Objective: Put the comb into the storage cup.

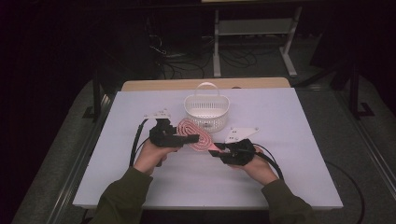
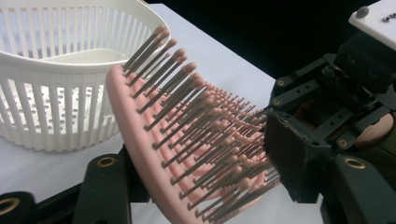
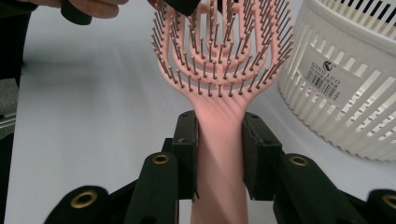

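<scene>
Dark floor surrounds a white table [image 1: 280, 186], with cables and a pale metal frame [image 1: 254, 28] in the gloom behind it and a strip of wooden top showing at the far edge. Toward the back of the table, near the middle, stands a white slatted basket [image 1: 206, 112] with its handle raised; in the right gripper view a barcode label sits on its wall [image 3: 327, 77]. Two olive sleeves come in from the near edge, each hand holding a black gripper. Just in front of the basket, between the two hands, is a pink brush [image 1: 194, 135] — held off the table, its head pointing up-left toward the left gripper and its handle toward the right one. The right gripper [image 1: 219, 150] is clamped on the handle: in its own view both pads press the pink handle [image 3: 219, 154] from either side, bristles facing the camera. The left gripper [image 1: 187, 138] reaches across the head of the brush; in its own view the curved back of the head [image 2: 140, 154] leans against one jaw while the other jaw stands among the bristle tips at the right. Whether both pads actually press I cannot tell — the jaws stand partly closed around the head.
</scene>
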Available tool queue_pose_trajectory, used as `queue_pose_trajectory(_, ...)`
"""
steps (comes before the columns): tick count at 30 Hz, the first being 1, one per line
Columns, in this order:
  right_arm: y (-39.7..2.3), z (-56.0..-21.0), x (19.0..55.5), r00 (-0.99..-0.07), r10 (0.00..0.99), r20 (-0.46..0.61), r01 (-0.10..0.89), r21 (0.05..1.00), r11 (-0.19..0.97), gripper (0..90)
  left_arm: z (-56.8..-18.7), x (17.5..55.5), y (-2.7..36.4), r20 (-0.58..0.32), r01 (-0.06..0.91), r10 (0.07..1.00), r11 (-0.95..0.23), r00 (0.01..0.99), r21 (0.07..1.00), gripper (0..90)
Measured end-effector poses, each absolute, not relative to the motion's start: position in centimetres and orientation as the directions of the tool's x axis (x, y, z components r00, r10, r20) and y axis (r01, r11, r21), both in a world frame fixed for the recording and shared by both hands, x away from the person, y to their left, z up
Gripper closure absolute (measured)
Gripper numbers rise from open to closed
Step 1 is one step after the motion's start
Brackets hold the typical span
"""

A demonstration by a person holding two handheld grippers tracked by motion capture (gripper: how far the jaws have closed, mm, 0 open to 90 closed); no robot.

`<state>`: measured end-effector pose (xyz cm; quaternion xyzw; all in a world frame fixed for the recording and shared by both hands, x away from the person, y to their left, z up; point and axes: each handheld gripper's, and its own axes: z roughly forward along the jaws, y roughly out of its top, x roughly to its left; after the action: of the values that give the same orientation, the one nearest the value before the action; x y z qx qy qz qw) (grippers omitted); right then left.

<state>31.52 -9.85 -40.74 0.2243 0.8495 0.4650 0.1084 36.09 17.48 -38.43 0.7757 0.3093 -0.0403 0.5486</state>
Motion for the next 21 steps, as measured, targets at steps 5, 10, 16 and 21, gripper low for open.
queue_pose_trajectory(5,-9.75,-40.83,31.53,-0.875,0.484,0.022,0.282,0.835,0.472,68.6,-38.36,36.06,17.48,-0.41,0.526,0.426,-0.201,0.807,0.827,45.8)
queue_pose_trajectory(10,-9.49,-41.05,31.46,-0.875,0.483,0.015,0.283,0.827,0.487,68.6,-38.27,35.96,17.48,-0.413,0.524,0.415,-0.198,0.81,0.829,51.5)
queue_pose_trajectory(16,-9.28,-41.15,31.45,-0.878,0.478,0.014,0.281,0.824,0.492,68.6,-38.17,35.93,17.55,-0.427,0.53,0.401,-0.19,0.81,0.826,53.8)
queue_pose_trajectory(21,-9.12,-41.24,31.45,-0.879,0.476,0.016,0.283,0.821,0.495,68.8,-38.12,35.83,17.4,-0.432,0.529,0.386,-0.191,0.815,0.827,56.4)
